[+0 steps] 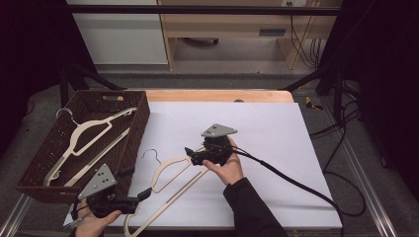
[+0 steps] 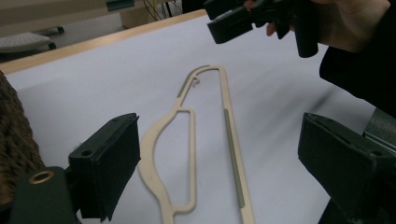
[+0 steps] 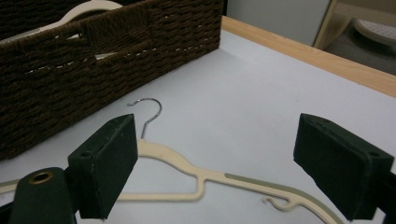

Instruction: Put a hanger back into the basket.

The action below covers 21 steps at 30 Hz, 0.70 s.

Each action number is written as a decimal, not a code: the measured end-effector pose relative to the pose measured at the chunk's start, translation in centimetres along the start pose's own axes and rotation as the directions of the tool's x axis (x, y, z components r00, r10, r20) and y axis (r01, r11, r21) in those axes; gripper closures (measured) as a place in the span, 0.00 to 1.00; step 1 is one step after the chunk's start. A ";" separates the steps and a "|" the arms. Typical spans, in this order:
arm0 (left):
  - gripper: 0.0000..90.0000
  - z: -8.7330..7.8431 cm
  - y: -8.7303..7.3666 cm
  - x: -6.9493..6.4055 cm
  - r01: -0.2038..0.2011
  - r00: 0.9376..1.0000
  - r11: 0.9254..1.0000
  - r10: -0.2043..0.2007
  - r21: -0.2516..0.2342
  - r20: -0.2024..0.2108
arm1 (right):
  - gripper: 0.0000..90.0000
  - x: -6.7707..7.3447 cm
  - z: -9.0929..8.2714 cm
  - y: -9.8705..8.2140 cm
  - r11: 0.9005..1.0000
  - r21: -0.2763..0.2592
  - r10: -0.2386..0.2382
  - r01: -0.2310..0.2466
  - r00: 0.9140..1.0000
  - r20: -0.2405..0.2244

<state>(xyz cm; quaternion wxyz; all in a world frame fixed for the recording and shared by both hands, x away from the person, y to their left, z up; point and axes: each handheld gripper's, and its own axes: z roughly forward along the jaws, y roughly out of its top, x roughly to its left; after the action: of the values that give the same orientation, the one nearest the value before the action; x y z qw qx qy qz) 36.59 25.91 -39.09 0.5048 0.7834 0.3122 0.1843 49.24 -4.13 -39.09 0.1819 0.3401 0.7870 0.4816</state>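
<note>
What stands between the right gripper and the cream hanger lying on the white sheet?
Nothing visible. The right gripper hovers with open jaws beside the hanger, only bare white sheet between them. The basket stands off to the side.

My high view looks forward and down over the whole table (image 1: pixel 257 128). Each hand-held gripper camera sits low and close to the surface, facing along its own jaws. All three share the cream hanger (image 1: pixel 170 170) (image 2: pixel 187 140) (image 3: pixel 187 168) beside the basket (image 1: pixel 133 143) (image 3: pixel 93 60).

Brown wicker basket (image 1: pixel 140 129) with another cream hanger (image 1: pixel 81 139) inside
</note>
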 end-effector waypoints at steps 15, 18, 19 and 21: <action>0.18 1.5 -2.4 -1.6 -0.015 1.000 0.996 0.012 0.083 0.027 | 0.25 3.0 5.2 0.4 0.996 0.084 -0.030 0.035 0.997 -0.066; 0.18 1.7 -2.7 -1.6 -0.016 1.000 0.996 0.013 0.092 0.027 | 0.26 3.5 6.4 0.2 0.994 0.103 -0.023 0.030 0.997 -0.074; 0.18 1.8 -2.8 -1.6 -0.020 0.999 0.996 0.017 0.092 0.027 | 0.27 3.6 6.7 0.1 0.993 0.110 -0.023 0.031 0.997 -0.080; 0.19 2.0 -3.0 -1.7 -0.017 0.999 0.995 0.014 0.100 0.031 | 0.27 3.8 7.4 0.0 0.992 0.121 -0.026 0.036 0.996 -0.081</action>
<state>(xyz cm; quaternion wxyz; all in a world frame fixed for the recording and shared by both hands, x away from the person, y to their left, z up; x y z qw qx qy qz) 35.62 24.33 -42.63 0.4683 0.8128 0.3071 0.1604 51.09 3.25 -42.38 0.1371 0.3190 0.8268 0.4427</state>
